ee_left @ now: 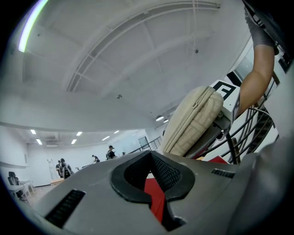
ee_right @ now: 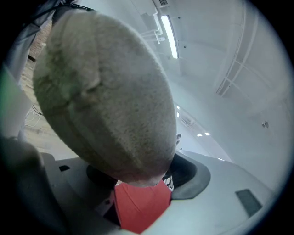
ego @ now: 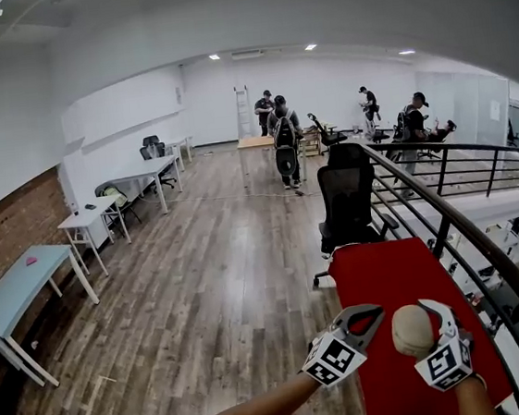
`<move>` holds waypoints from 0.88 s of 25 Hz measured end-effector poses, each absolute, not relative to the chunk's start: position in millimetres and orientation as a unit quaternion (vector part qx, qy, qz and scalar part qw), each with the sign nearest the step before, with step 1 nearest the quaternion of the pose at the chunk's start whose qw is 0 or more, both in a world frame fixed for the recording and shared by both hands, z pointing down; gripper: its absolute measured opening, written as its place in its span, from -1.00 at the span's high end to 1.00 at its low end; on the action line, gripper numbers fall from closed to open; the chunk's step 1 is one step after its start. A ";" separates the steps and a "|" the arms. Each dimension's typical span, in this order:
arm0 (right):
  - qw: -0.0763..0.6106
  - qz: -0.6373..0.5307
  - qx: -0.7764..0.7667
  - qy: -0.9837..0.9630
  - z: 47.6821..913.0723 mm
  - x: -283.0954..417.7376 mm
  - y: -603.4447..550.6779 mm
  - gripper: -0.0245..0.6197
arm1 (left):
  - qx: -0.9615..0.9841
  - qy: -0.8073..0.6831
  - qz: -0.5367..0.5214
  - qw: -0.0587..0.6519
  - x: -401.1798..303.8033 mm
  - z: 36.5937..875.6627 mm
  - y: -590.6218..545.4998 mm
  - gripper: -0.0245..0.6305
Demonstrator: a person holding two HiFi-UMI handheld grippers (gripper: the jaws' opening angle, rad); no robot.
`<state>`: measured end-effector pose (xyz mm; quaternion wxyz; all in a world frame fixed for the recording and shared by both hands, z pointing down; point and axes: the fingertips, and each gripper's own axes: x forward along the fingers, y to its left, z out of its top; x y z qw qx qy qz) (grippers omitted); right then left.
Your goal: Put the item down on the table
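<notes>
A beige rounded item (ego: 411,331) is clamped in my right gripper (ego: 422,323), held in the air over the near end of the red table (ego: 389,280). Seen from the right gripper view, the item (ee_right: 105,92) fills most of the picture above the right gripper (ee_right: 147,176), with the red table (ee_right: 138,206) showing beneath it. My left gripper (ego: 372,311) is shut and holds nothing, just left of the item. In the left gripper view the item (ee_left: 195,120) rises beyond the left gripper (ee_left: 150,155).
A black office chair (ego: 347,197) stands at the red table's far end. A black railing (ego: 447,218) runs along the table's right side. White desks (ego: 84,217) line the left wall. Several people (ego: 282,134) stand far off on the wooden floor.
</notes>
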<state>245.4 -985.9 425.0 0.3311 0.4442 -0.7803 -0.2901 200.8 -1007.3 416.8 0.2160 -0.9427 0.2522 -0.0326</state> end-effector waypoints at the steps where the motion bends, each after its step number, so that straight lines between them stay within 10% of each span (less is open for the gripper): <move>1: 0.335 -0.289 0.450 -0.776 424.2 244.5 -991.9 0.02 | -0.945 0.245 -0.029 0.216 199.5 415.8 -1012.9 0.91; 22: 0.452 -0.324 0.453 -0.696 477.0 231.4 -1135.1 0.02 | -0.956 0.226 -0.028 0.185 176.3 461.1 -1160.6 0.91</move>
